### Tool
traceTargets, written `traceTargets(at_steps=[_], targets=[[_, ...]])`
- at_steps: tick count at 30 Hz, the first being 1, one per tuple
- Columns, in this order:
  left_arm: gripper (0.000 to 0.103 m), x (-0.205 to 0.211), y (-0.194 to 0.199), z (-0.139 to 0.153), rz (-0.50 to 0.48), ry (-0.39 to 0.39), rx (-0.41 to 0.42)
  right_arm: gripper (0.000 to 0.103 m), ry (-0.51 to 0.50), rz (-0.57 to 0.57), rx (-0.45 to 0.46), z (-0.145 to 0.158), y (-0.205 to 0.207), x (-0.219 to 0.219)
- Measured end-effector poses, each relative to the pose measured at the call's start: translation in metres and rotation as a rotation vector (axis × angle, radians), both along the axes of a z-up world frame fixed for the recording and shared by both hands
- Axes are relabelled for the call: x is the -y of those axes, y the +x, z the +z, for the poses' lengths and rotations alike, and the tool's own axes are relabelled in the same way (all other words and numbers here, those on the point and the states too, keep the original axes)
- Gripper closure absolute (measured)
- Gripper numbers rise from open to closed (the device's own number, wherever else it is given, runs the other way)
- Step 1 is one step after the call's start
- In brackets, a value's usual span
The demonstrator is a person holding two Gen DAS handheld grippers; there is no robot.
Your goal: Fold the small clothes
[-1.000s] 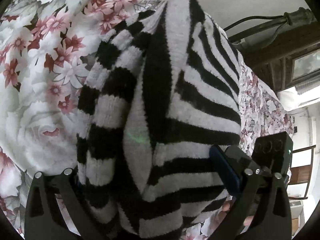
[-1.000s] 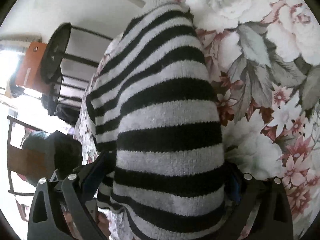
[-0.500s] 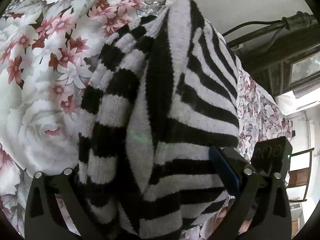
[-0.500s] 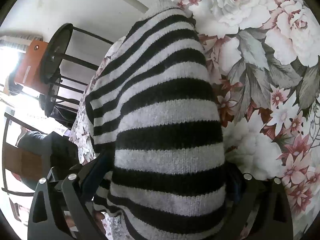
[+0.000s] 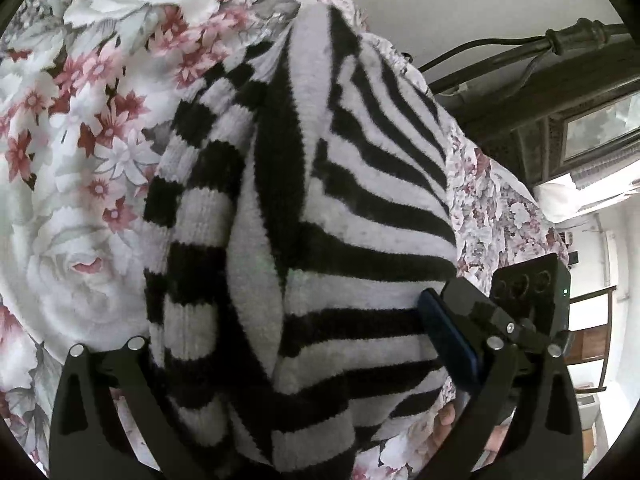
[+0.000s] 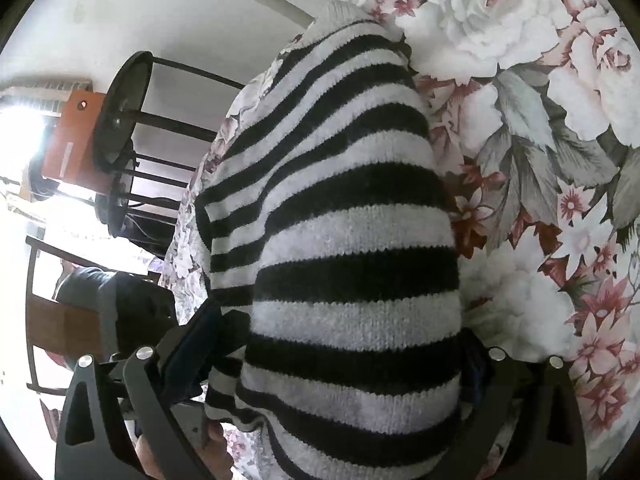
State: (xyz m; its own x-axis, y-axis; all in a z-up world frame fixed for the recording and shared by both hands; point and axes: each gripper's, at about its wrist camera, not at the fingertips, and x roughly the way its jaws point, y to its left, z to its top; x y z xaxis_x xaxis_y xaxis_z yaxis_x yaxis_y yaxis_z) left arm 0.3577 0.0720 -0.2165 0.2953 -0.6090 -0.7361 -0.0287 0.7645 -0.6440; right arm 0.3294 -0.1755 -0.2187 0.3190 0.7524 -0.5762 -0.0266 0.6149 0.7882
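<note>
Lengthwise, striped sweater (image 5: 304, 240) runs away from both tongs, over floral sheet (image 5: 80, 184).

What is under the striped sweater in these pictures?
Under the striped sweater lies a floral bedsheet, which shows around it in both views. The sheet directly beneath the sweater is covered, so anything else under it cannot be seen.

No words, brand names, numbers or signs can be read anywhere in either wrist view. The orange box (image 6: 70, 142) in the right wrist view carries a pale strip that may be a label, but it is too small and blurred to make out.
</note>
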Motion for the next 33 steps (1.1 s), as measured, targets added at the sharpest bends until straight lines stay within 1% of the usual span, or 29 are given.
traceTargets(at_steps=[2,3,4,6,7,8,9,11,13,14,16,18,21,22,23,28,30,32,33], targets=[[0.005,0.002,-0.001,0.008,-0.009,-0.003,0.028,0.003,0.023,-0.001,0.007,0.004,-0.001,0.002],[0.005,0.001,-0.004,0.008,-0.02,0.002,0.034,0.003,0.034,0.0,0.009,0.006,0.0,0.004],[0.005,0.005,-0.004,0.009,-0.037,0.019,0.039,0.003,0.074,0.006,-0.008,0.004,0.0,0.005],[0.004,0.015,-0.006,0.007,-0.072,0.097,0.037,0.003,0.127,0.005,-0.07,-0.008,0.0,0.009],[0.004,0.015,-0.006,0.005,-0.072,0.1,0.033,0.006,0.151,-0.021,-0.101,-0.017,-0.001,0.014],[0.004,0.013,-0.006,0.001,-0.06,0.097,0.02,0.009,0.155,-0.033,-0.109,-0.021,-0.002,0.017],[0.004,0.009,-0.005,-0.002,-0.044,0.087,0.007,0.014,0.143,-0.041,-0.119,-0.024,-0.002,0.02],[0.004,-0.002,-0.003,-0.011,0.009,0.046,-0.035,0.014,0.143,-0.069,-0.138,-0.027,-0.004,0.024],[0.004,-0.01,-0.002,-0.019,0.047,-0.009,-0.057,0.013,0.157,-0.091,-0.165,-0.029,-0.004,0.026],[0.004,-0.012,-0.002,-0.02,0.047,-0.015,-0.061,0.013,0.165,-0.095,-0.182,-0.031,-0.004,0.028],[0.004,-0.009,-0.002,-0.018,0.028,0.003,-0.06,0.006,0.215,-0.106,-0.21,-0.035,-0.002,0.032],[0.004,-0.007,-0.002,-0.016,0.021,0.007,-0.052,0.004,0.235,-0.088,-0.218,-0.036,0.0,0.032],[0.005,-0.004,-0.002,-0.014,0.001,0.009,-0.045,0.003,0.157,-0.008,-0.207,-0.033,0.002,0.021],[0.005,-0.004,-0.002,-0.015,-0.004,0.014,-0.046,0.003,0.125,0.009,-0.187,-0.03,0.001,0.017],[0.005,-0.004,-0.001,-0.015,-0.005,0.014,-0.047,0.003,0.114,0.006,-0.18,-0.03,0.0,0.017],[0.005,0.0,-0.001,-0.013,-0.003,0.012,-0.046,0.005,0.124,-0.01,-0.193,-0.033,-0.004,0.022],[0.005,0.013,0.003,-0.011,-0.008,0.019,-0.047,0.005,0.11,0.002,-0.188,-0.033,-0.004,0.02],[0.005,0.02,0.003,-0.01,-0.011,0.032,-0.045,0.009,0.099,-0.008,-0.176,-0.028,-0.003,0.016],[0.006,0.024,0.003,-0.009,-0.011,0.044,-0.038,0.015,0.093,-0.019,-0.17,-0.026,-0.004,0.015]])
